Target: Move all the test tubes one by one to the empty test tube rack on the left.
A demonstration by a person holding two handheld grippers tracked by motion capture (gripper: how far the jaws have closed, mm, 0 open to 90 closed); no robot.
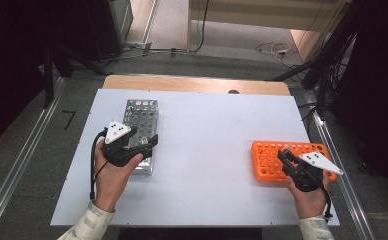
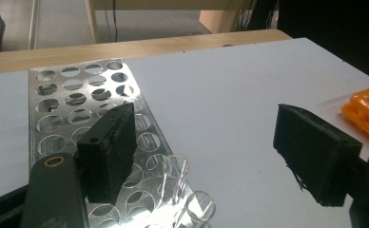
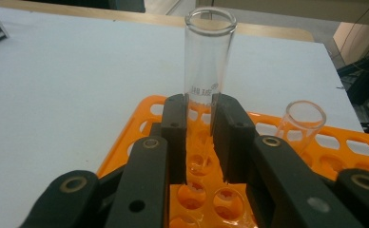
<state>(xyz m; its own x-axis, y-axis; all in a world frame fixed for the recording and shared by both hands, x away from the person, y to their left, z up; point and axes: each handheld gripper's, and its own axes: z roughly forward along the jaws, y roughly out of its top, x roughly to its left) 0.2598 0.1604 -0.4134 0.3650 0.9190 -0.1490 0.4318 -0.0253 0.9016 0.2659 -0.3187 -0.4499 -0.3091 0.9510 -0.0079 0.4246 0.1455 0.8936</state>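
Nearest in the high view are the person's two sleeved forearms, coming in from the near edge of the white surface [image 1: 207,140]. The right gripper [image 3: 200,137] is clenched on a clear glass test tube [image 3: 207,71], its two black jaws pressing the tube's lower part from either side. The tube stands upright over the orange rack [image 3: 140,123], its bottom down among the holes. A second glass tube [image 3: 300,124] stands in the same rack, just to the right and apart from the jaws. In the high view the orange rack [image 1: 267,160] lies at the near right of the surface.

The left gripper [image 2: 206,152] is released: its jaws stand wide apart with nothing pressed between them. It hangs over the near end of the metal rack [image 2: 78,109], which lies at the left of the surface, well apart from the orange one. Two empty glass tubes [image 2: 175,183] stand in the near holes of the metal rack, between the open jaws and closer to the left one.

Beyond the far edge, cables [image 1: 277,50] lie on the floor.
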